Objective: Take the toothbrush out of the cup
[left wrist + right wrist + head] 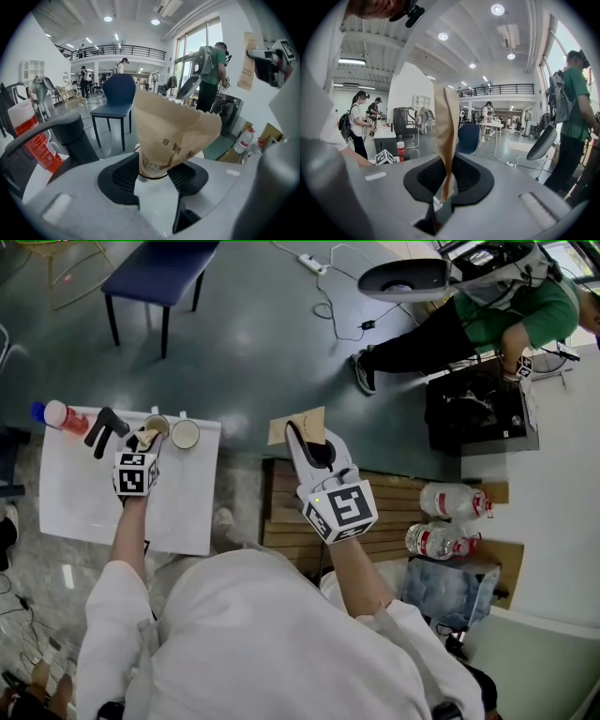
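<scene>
From the head view, the cup [157, 425] stands on the white counter [75, 512]. A second cup [186, 434] sits just beside it and a red bottle [64, 415] stands further off on the other side. The left gripper [150, 437] is right at the cup. The right gripper [314, 451] is well away from it, off the counter, and carries a second packet [298, 425].

In the left gripper view, the toothbrush packet [173, 126] stands up out of the cup, flaring to a crinkled top. The left gripper's [154, 176] jaws sit one on each side of its narrow lower part, and the pads look to be pressing on the paper. The cup is mostly hidden beneath.

In the right gripper view, the right gripper's [447, 187] jaws are pinched closed on the second packet [446, 136], which stands flat and upright between them.

I'd judge the packet light, with thin paper that crushes and slips around a stiff brush inside. The best hold is low down, just above the cup's rim, where the handle gives firmness. It should be lifted straight up, since the paper cup looks light enough to tip or come along.
</scene>
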Tool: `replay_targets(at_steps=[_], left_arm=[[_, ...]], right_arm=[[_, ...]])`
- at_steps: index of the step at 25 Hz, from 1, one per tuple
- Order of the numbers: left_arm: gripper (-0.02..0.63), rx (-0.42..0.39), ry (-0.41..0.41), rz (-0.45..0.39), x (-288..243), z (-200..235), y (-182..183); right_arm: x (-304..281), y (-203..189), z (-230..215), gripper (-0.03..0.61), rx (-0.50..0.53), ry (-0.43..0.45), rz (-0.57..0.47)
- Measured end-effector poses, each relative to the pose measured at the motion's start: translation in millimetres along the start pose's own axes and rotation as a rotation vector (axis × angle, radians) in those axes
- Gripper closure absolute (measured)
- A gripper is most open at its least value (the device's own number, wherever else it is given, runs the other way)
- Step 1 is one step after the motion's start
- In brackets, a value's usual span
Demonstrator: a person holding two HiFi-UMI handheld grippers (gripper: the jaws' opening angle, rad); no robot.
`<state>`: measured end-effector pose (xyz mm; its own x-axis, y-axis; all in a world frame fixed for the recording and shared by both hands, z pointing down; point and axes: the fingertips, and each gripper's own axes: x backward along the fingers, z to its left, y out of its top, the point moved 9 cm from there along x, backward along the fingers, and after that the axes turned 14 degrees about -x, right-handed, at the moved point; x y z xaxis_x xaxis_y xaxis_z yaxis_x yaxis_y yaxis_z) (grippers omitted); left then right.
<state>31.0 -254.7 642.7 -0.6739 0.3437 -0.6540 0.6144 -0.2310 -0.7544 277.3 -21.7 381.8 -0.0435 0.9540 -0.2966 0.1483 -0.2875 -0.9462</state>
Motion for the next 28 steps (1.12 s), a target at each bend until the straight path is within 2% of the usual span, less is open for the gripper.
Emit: replay_targets(at_steps=[6,10,12,28], left_arm=[[0.477,-0.001,0.020,0.000,-4.8,0.6,-0.8],[0.555,-0.001,0.036,-0.006,-6.8,1.2,-1.7],[0.572,0.000,0.038,-0.011,-8.0,2.0,-1.0],[0.584,-0.018,0.042,-0.066,10.8,2.5,9.2]], right_arm=[[-1.6,1.9,-3.7,0.545,0.002,0.005,0.003],[-1.0,1.6,-5.7,0.545,0.004,0.005,0.006],[-1.1,2.0,-6.7,0.545,0.005,0.005,0.007],[-7.8,2.0,2.5,0.545,0.012,0.048,0.000]])
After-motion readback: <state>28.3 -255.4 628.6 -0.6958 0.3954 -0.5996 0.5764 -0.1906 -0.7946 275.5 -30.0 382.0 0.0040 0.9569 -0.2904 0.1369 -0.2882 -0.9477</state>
